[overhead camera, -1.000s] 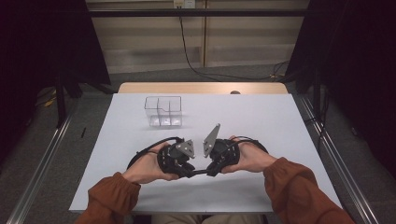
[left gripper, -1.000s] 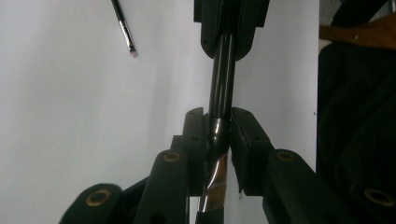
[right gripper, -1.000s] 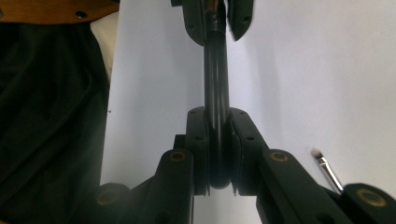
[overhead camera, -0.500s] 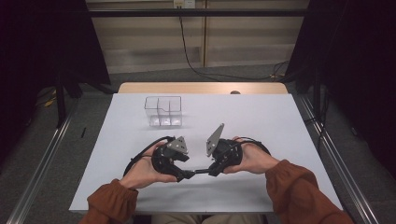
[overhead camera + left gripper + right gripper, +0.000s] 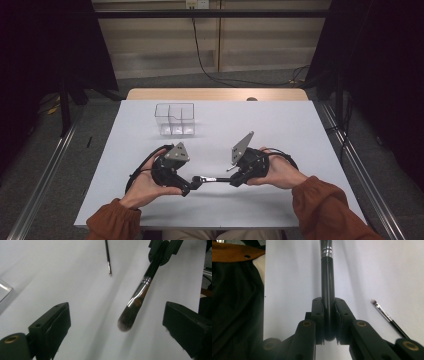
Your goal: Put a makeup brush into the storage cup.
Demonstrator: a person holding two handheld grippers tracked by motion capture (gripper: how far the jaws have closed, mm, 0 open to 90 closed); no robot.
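A makeup brush point(image 5: 209, 178) with a black handle, a silver ferrule and a dark bristle head hangs level above the white table point(image 5: 280, 125), between my two grippers. My right gripper point(image 5: 328, 305) is shut on the end of the brush handle point(image 5: 327, 285). My left gripper point(image 5: 118, 313) has just been opening its jaws, which now stand wide apart. The bristle head point(image 5: 126, 321) lies between them and touches neither pad. In the high view the left gripper point(image 5: 192, 184) faces the right gripper point(image 5: 234, 180) near the table's front.
A thin small brush point(image 5: 108, 257) lies flat on the table beyond the big brush, and is also seen beside my right gripper point(image 5: 387, 316). A clear compartmented box point(image 5: 175, 119) stands at the back left. Orange sleeves point(image 5: 325, 205) come in from the front edge.
The left gripper's jaws have opened and let go of the bristle head. The left hand has drawn back to the left, away from the right gripper, which stays still with the brush.
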